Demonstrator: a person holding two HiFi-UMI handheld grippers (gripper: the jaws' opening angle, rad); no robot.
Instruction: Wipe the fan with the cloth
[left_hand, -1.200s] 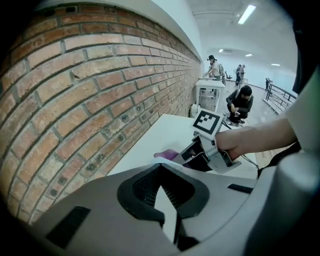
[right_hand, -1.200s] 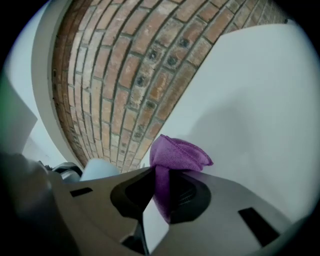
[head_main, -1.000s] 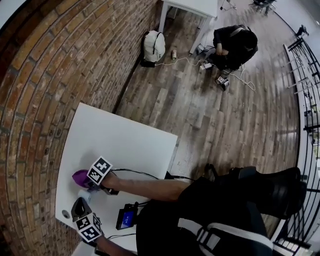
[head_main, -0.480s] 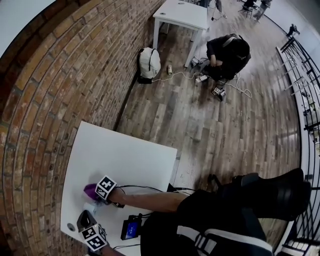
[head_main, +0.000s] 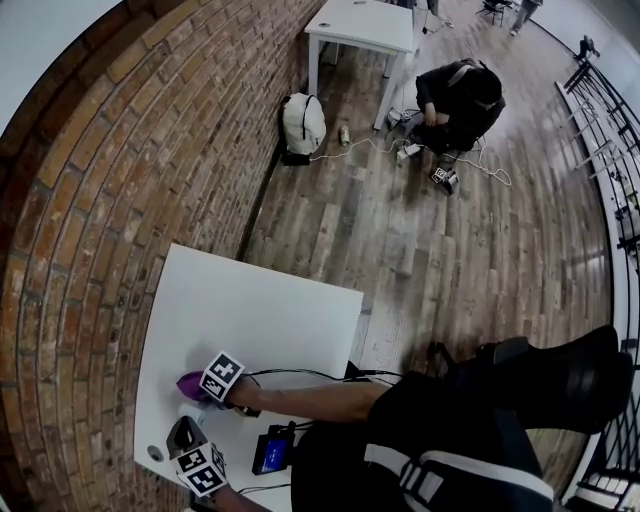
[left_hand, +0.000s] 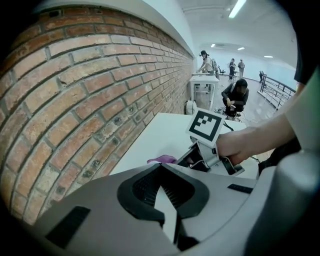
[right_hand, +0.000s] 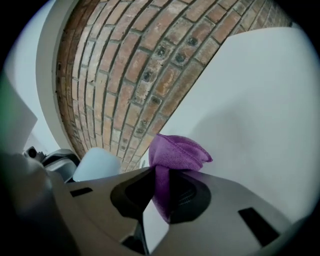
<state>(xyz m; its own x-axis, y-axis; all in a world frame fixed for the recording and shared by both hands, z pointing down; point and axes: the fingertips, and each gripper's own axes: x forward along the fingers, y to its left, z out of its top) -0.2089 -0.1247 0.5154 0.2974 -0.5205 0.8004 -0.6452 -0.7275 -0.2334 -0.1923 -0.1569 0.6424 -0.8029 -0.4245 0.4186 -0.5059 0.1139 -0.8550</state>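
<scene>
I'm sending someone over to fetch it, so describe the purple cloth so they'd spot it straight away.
Find the white table standing against the brick wall. Near its wall-side edge, close to the person, the right gripper is clamped on a small bunched cloth. It is the only purple thing on the table, next to a pale rounded object.

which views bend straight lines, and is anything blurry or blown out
Head view: fisheye bows the brick wall and the edges of the white table; otherwise sharp. Left gripper view: brick courses curve, and the ceiling light is blown out. Right gripper view: dark rounded corners, while the purple cloth is crisp.
</scene>
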